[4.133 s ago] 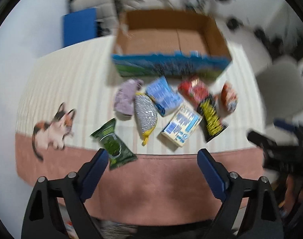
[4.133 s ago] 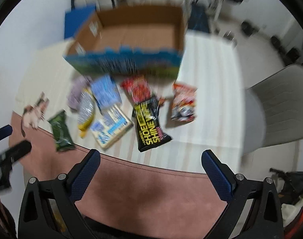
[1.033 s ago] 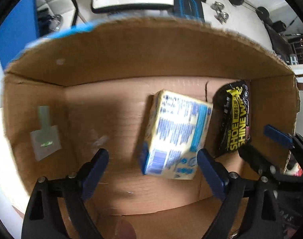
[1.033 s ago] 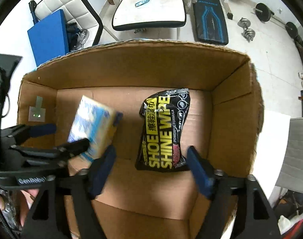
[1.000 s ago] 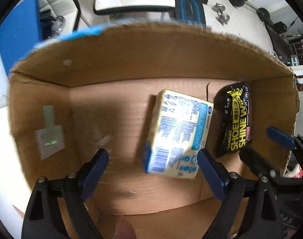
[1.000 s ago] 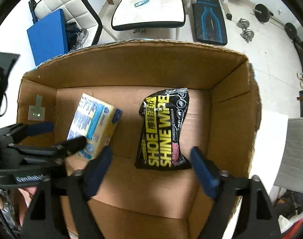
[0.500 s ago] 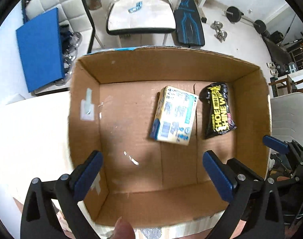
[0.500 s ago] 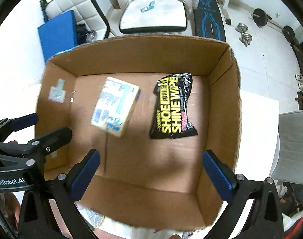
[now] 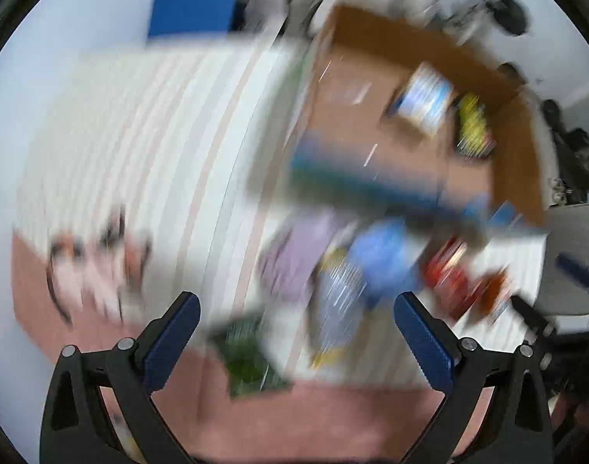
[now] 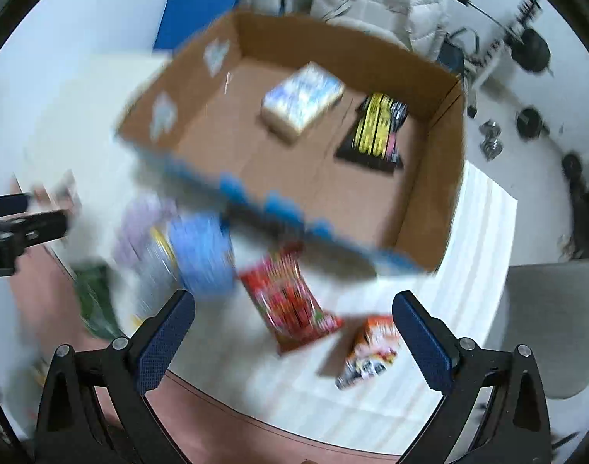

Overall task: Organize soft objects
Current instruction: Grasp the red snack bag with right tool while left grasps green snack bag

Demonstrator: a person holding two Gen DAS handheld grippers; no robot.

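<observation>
- Cardboard box (image 10: 429,208): upper centre of the right wrist view, open top, standing on the desk (image 10: 476,270). Stiff walls; it serves as the bin.
- Tissue pack (image 10: 300,100): inside the box, toward its far wall. Already stowed.
- Black wipes pouch (image 10: 375,131): inside the box, just right of the tissue pack and apart from it. Already stowed.
- Red packet (image 10: 290,301): on the desk just in front of the box, lower centre. Probably light, crinkly and slippery; best pinched across its narrow width at the middle.
- Orange packet (image 10: 371,348): on the desk, lower right of the red packet. Small, likely light; grip across the body rather than the sealed edge.
- Blue pack (image 10: 201,255), lilac pack (image 10: 139,224), silver packet (image 10: 155,270), green packet (image 10: 97,301): clustered on the desk at lower left, blurred. Likely soft and yielding; the fingers should close gently on the middle.
- Right gripper (image 10: 293,328): fingers spread wide, holding nothing, above the red packet.
- Left gripper (image 9: 296,332): fingers spread wide, empty; this view is heavily blurred.
</observation>
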